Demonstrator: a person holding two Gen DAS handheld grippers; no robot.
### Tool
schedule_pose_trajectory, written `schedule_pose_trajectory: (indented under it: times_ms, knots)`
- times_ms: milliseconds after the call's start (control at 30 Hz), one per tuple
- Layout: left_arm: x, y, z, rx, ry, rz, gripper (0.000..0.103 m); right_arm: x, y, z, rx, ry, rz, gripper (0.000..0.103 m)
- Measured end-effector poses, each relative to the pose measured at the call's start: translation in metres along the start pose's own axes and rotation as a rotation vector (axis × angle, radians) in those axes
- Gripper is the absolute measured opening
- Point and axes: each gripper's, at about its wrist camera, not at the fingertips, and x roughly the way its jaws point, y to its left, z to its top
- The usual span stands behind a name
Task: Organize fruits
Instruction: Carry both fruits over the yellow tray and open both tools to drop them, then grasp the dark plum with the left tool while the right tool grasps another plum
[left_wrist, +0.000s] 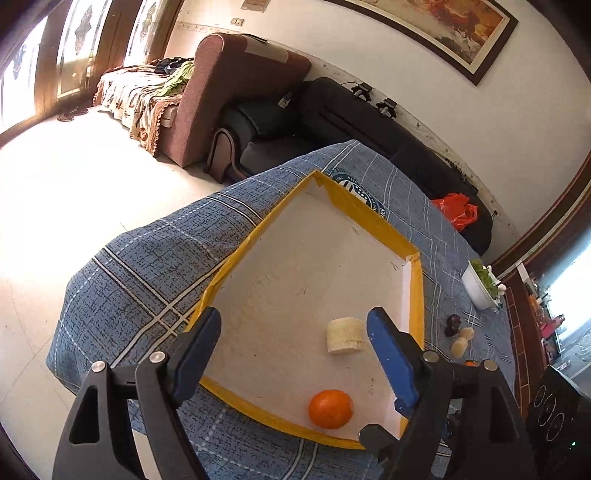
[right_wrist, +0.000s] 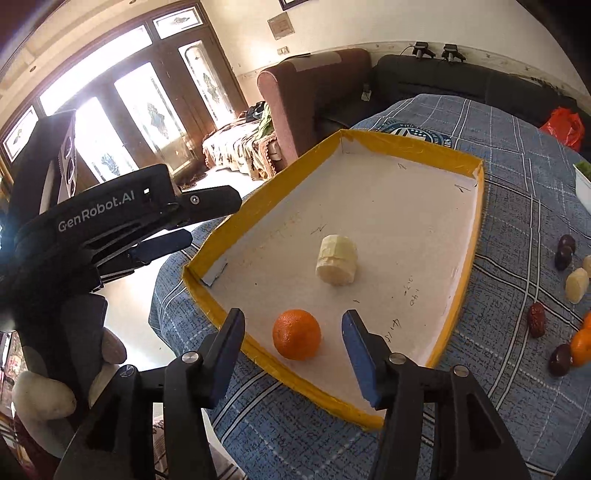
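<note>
Both grippers, left (left_wrist: 293, 325) & right (right_wrist: 293, 328), hang w/ fingers wide apart, holding nothing, over tray (right_wrist: 413, 147) where orange (right_wrist: 296, 334) & banana piece (right_wrist: 337, 260) sit; next, reach right for loose fruit (right_wrist: 576, 284) on bench, approach low, centre before closing.

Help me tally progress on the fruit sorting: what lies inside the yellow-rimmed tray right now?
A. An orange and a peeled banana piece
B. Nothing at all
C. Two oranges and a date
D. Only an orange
A: the tray holds one orange near its front edge and one peeled banana piece farther in; the dark dates and other pieces lie outside on the blue cloth.
</note>
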Motion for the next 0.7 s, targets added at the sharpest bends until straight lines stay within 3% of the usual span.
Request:
schedule_pose_trajectory:
  times_ms: [267, 700]
  knots:
    - [-0.004, -0.039, -0.018, 0.061, 0.037, -0.03, 0.081, -0.04, -0.033, -0.028, 0.116, -0.058, -0.014, 0.067]
    - [0.009, -0.128, -0.064, 0.308, 0.12, -0.081, 0.082, -0.103, -0.134, -0.09, 0.343, -0.115, -0.092, 0.072]
